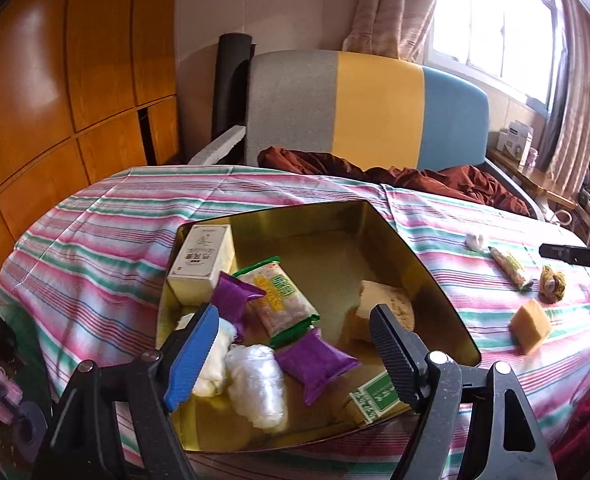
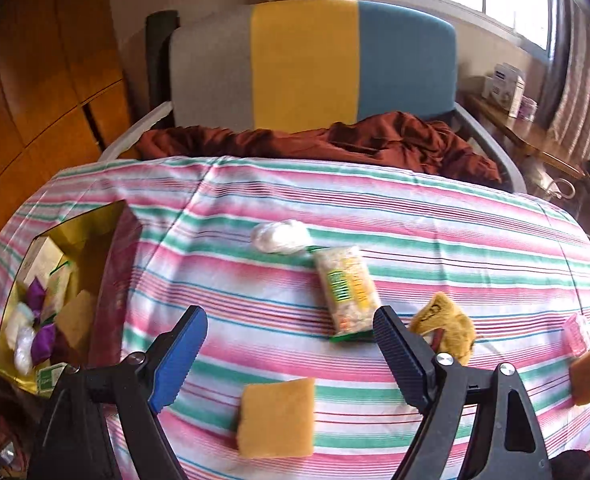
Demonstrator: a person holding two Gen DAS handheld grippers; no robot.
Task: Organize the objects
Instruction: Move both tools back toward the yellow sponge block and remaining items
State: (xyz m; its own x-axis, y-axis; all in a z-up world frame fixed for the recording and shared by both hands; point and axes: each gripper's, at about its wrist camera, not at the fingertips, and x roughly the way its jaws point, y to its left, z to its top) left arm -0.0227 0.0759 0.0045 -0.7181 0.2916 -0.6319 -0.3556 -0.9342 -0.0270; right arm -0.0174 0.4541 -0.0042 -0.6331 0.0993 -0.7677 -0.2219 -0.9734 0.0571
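**A:** So where's everything at? The gold tin [image 1: 435, 276] sits on the striped cloth [image 2: 415, 216] and already has a pile in it: a white box [image 1: 201, 258], two purple packets [image 1: 315, 362], a green snack pack [image 1: 283, 300], a sponge [image 1: 387, 300] and some white wrapped bits [image 1: 255, 384]. The left gripper [image 1: 295, 354] hangs over the tin with its jaws spread and nothing between the pads.

**B:** And the right gripper [image 2: 291, 354]? Looks released too, jaws wide, nothing pinched. A yellow sponge [image 2: 277, 418] lies on the cloth right under the gap between its fingers. My guess is that's the next one to go in.

**A:** Easy grab, I'd say. Looks soft, light and squashy, so it should give under the pads rather than slip. I'd pinch it across two opposite flat sides, around the middle.

**B:** The rice snack [image 2: 349, 292] just past it seems trickier. The wrapper looks slick and crinkly, and the contents could crush. Take it across the narrow width, gently.

**A:** Also loose on the cloth: a white wad [image 2: 283, 236] touching the snack's far end, a crumpled yellow-brown thing [image 2: 451, 320] near the right finger, another sponge [image 2: 587, 376] at the right edge with something pink [image 2: 577, 334] beside it. Can't tell what the pink one is.

**B:** All well apart from the tin, which is off to the left.
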